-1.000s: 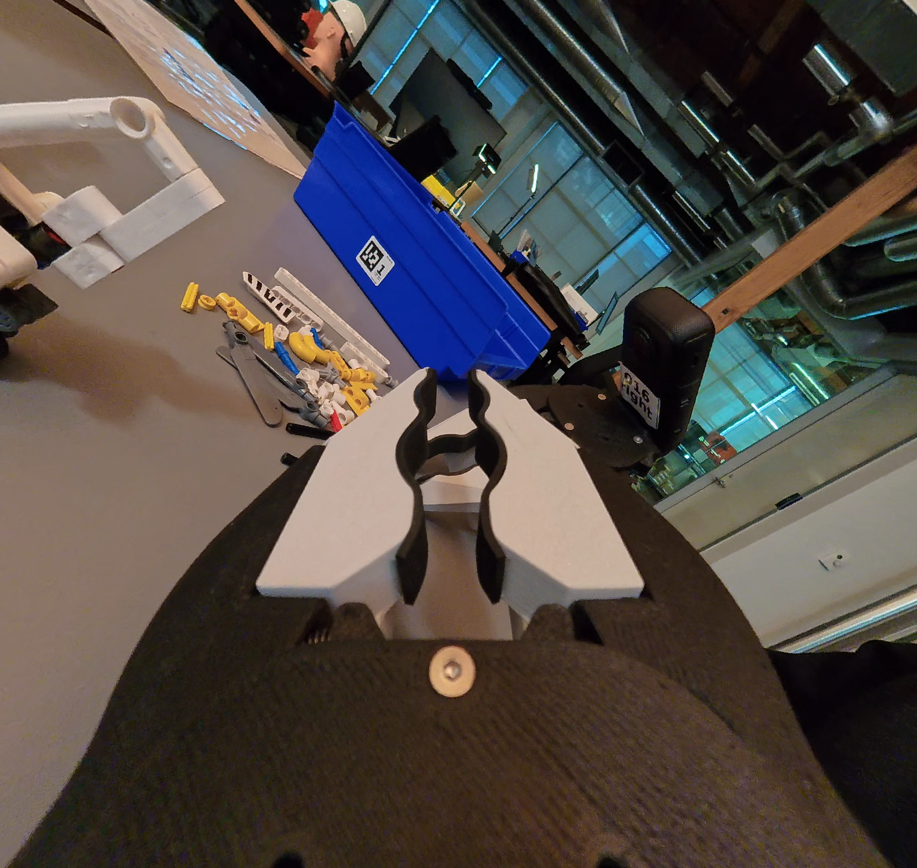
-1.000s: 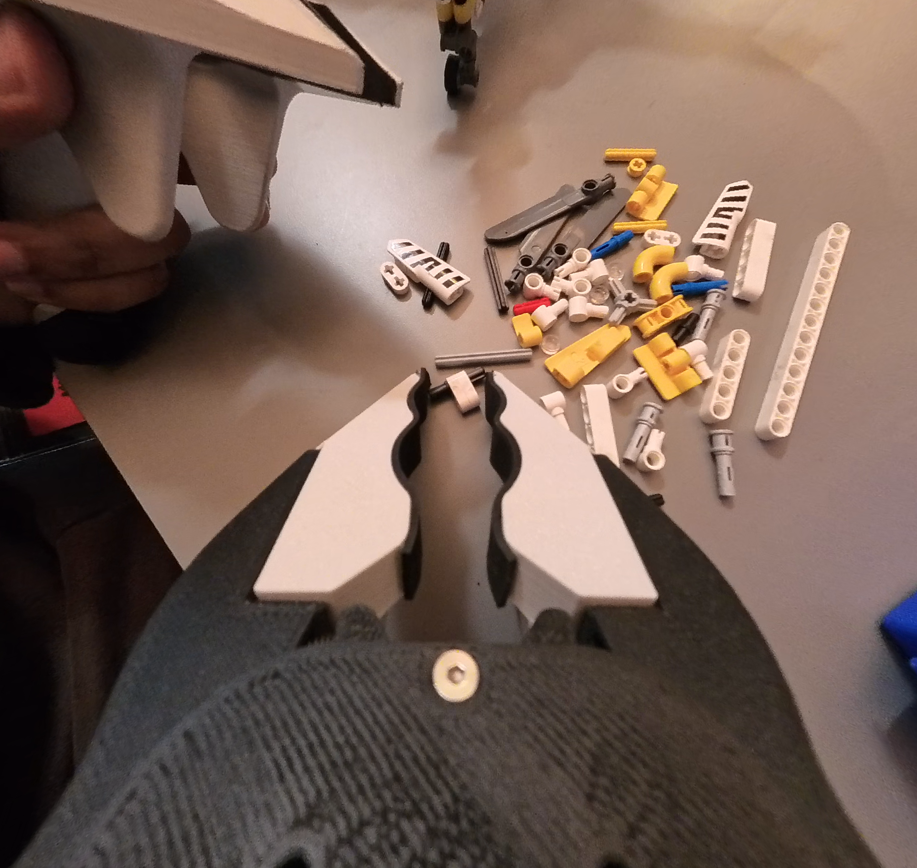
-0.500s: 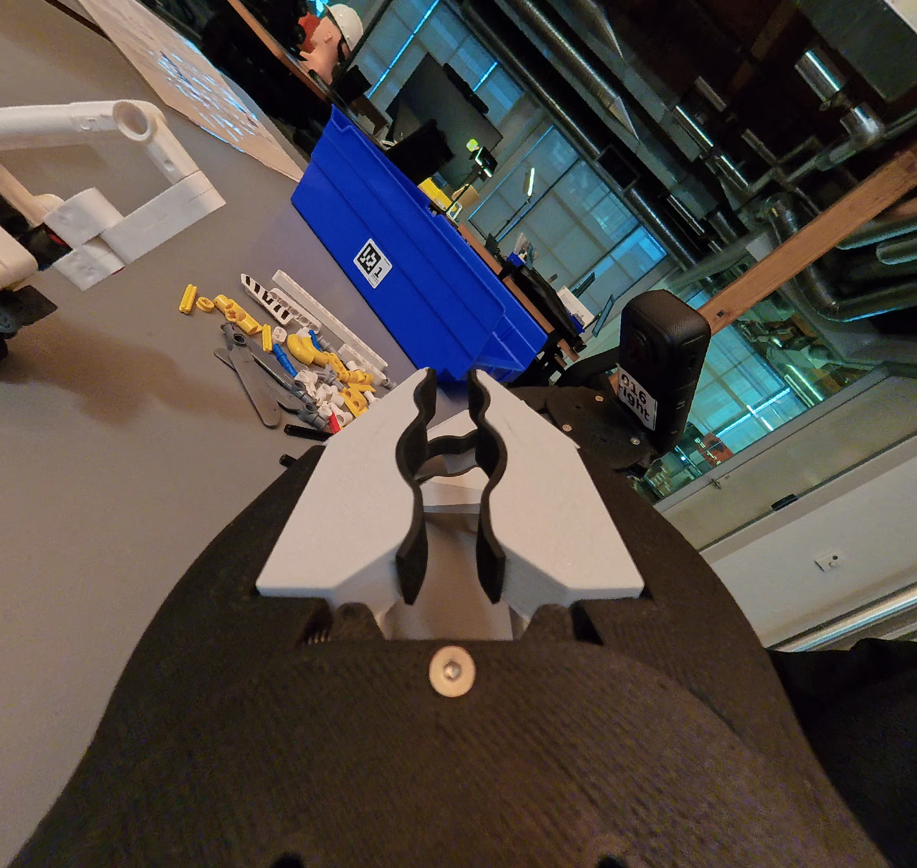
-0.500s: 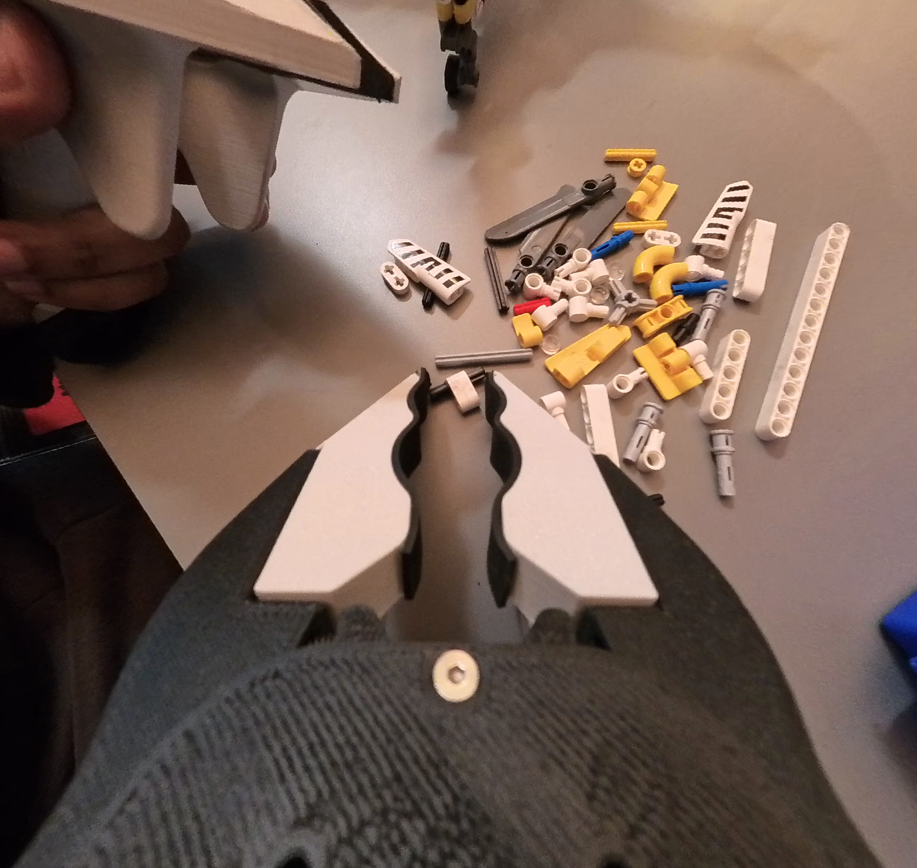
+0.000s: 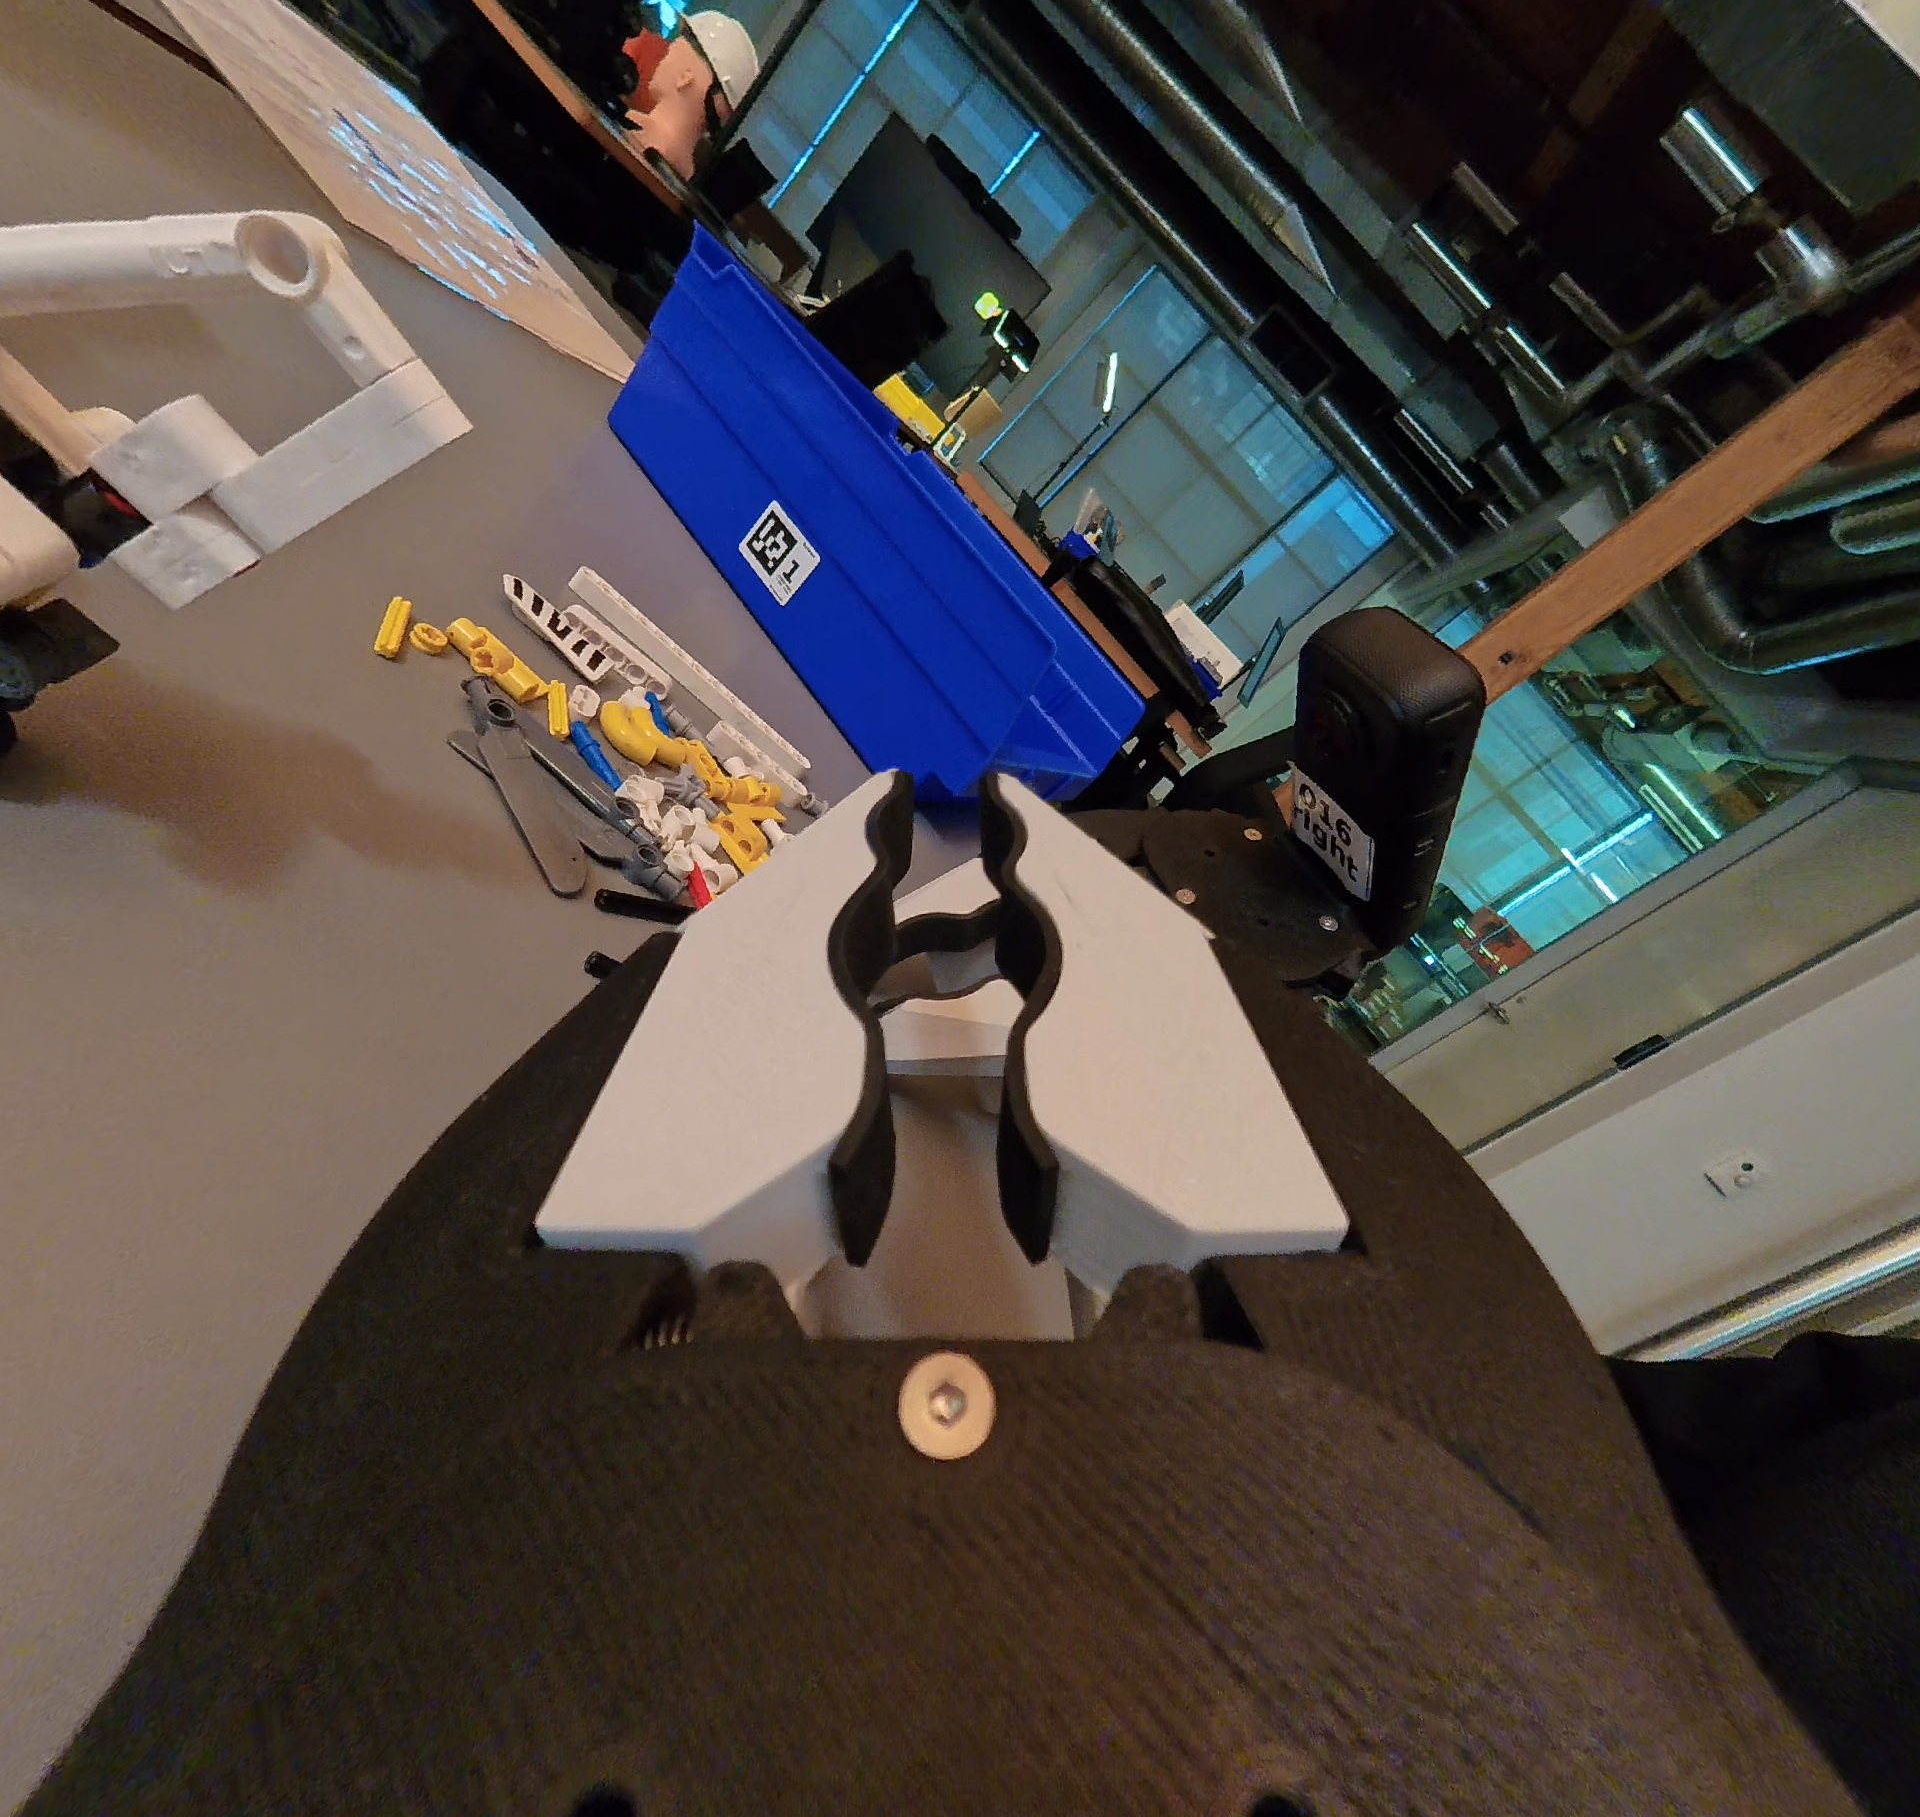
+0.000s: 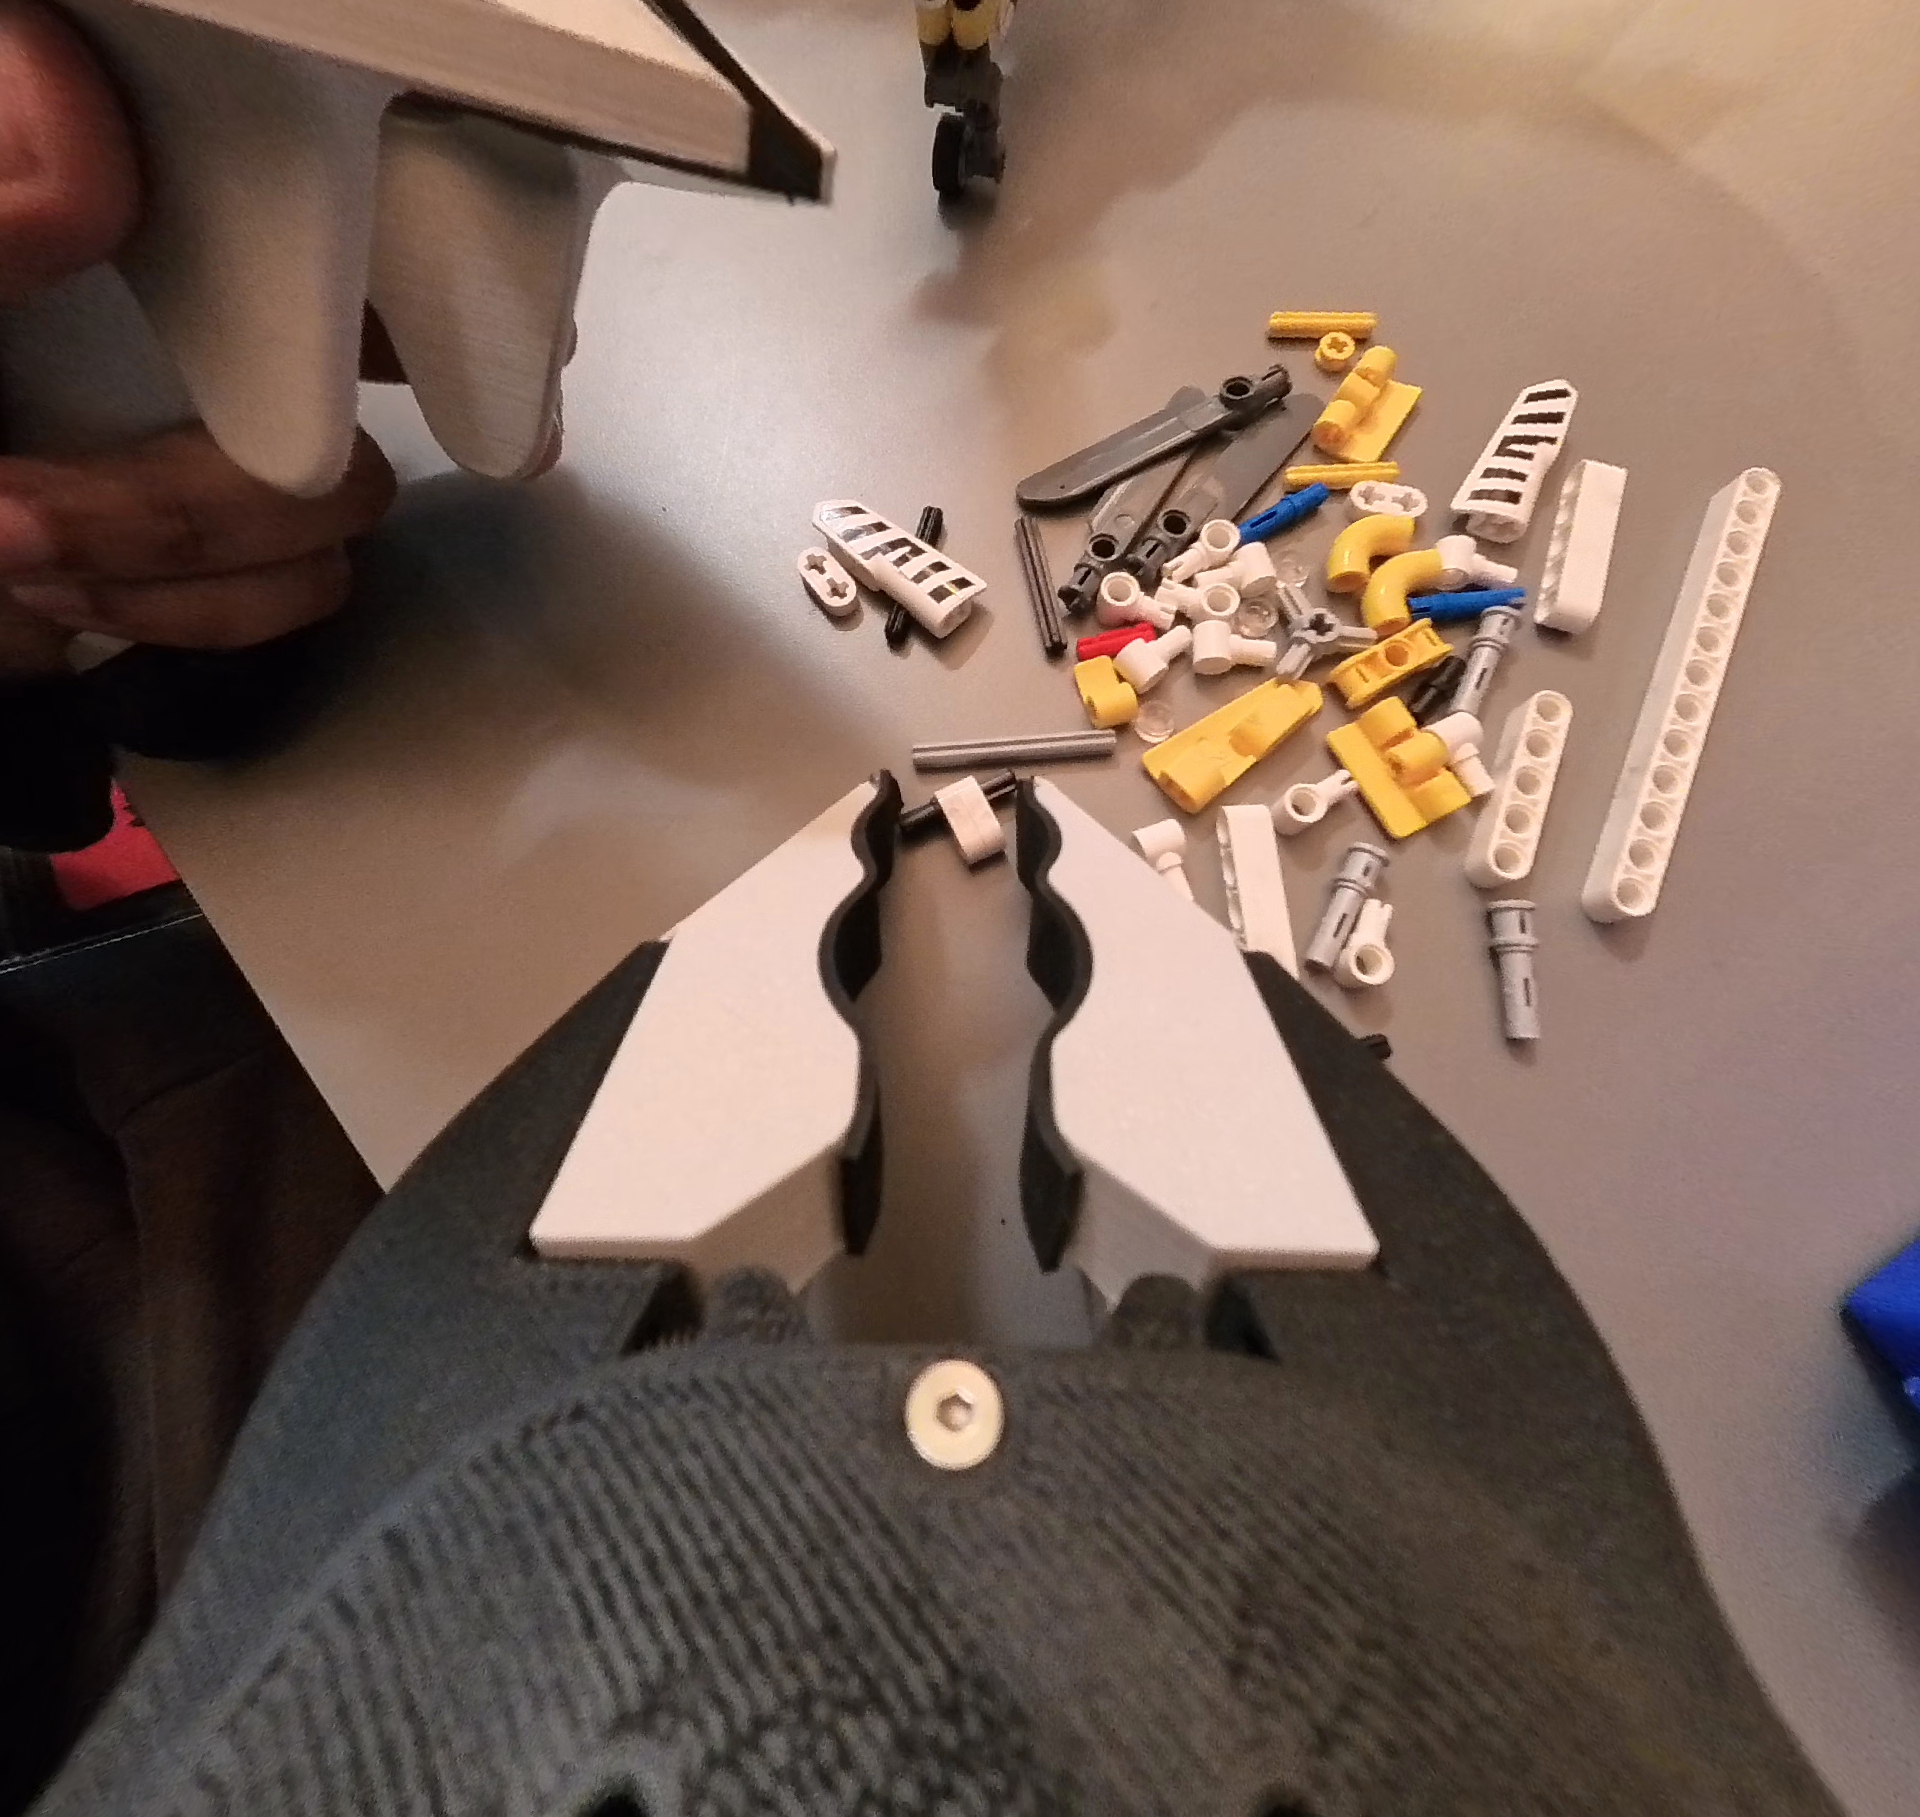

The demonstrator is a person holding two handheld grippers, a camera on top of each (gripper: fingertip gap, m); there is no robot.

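1. Two grippers are in my feeds. The right gripper pinches a thin black pin that carries a small white connector. The pin's long axis runs crosswise from one pad to the other, its right end tipped slightly away from me; both ends seem to meet the black wavy pads, though the tips are slightly blurred.
2. The left gripper is raised above the grey table, its fingertips a narrow slot apart with nothing between them. In the right wrist view a hand grips its white handle.
3. Just beyond the held pin lies a ribbed grey axle, lengthwise left to right.
4. Farther right lies a scatter of glossy plastic parts: a yellow wedge plate, a curved yellow elbow, and a long white beam with a row of round holes.
5. A blue bin of smooth plastic stands behind the scatter.
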